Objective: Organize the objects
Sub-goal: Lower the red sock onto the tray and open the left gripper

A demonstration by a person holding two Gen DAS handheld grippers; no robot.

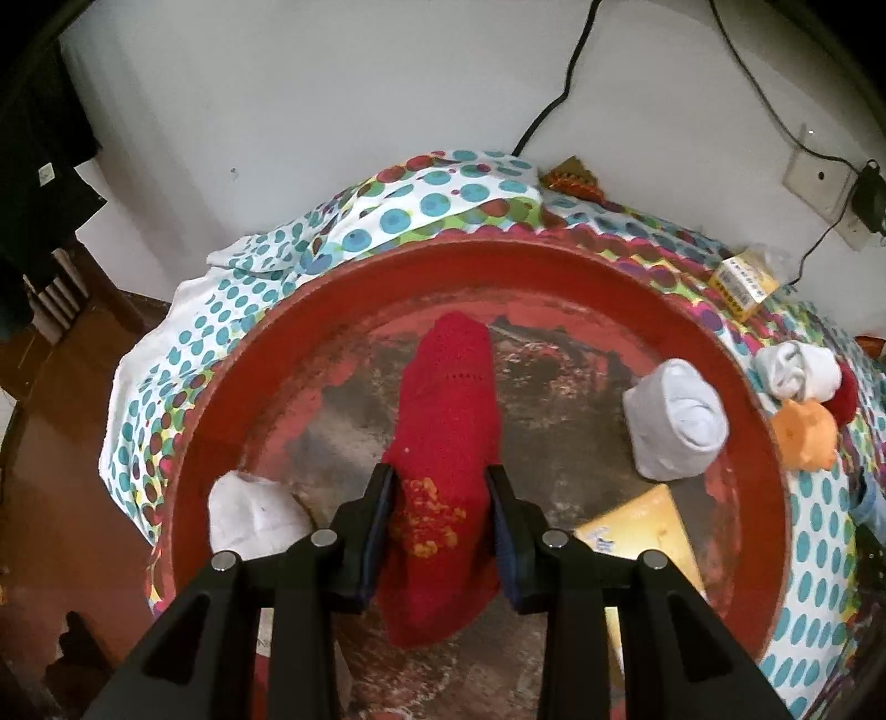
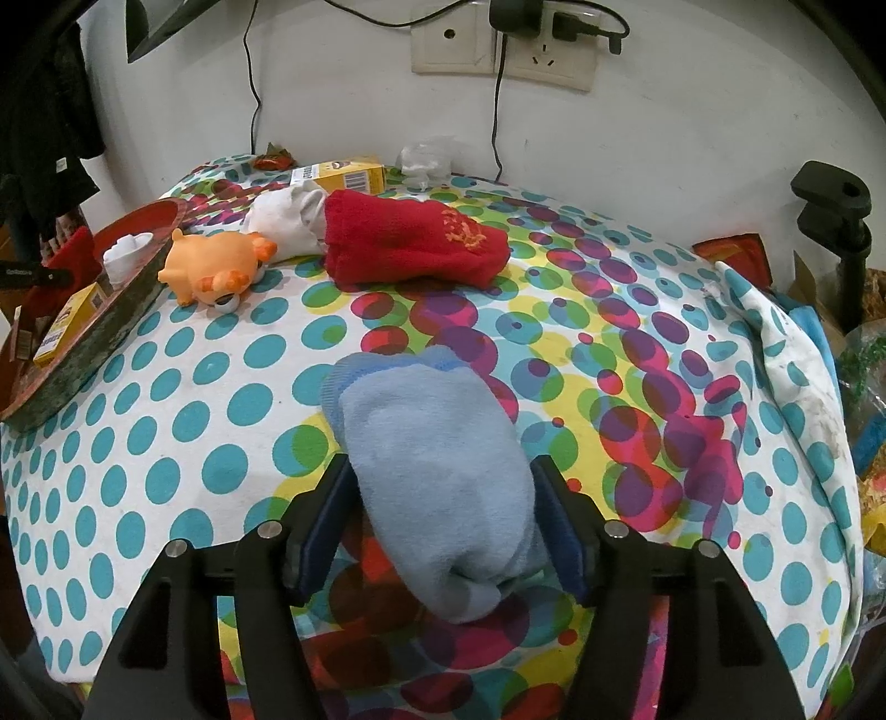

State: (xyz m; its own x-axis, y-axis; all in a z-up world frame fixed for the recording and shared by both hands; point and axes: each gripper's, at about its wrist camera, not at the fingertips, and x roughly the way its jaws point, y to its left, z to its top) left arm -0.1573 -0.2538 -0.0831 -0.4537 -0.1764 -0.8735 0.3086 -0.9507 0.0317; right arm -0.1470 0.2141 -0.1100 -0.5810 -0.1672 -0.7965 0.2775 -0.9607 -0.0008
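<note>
My left gripper (image 1: 441, 482) is shut on a red sock (image 1: 443, 421) with yellow stitching and holds it over the round red tray (image 1: 554, 260). In the tray lie a rolled white sock (image 1: 675, 421), another white sock (image 1: 249, 515) and a yellow box (image 1: 642, 531). My right gripper (image 2: 440, 471) is shut on a light blue sock (image 2: 437, 471) above the dotted cloth (image 2: 166, 443). In the right wrist view a second red sock (image 2: 415, 243), a white sock (image 2: 288, 216) and an orange toy pig (image 2: 216, 266) lie further back.
The red tray (image 2: 88, 338) sits at the cloth's left edge in the right wrist view. A yellow box (image 2: 349, 171) and crumpled plastic (image 2: 426, 158) lie by the wall. Cables hang from wall sockets (image 2: 498, 50). A black clamp stand (image 2: 836, 221) stands at the right.
</note>
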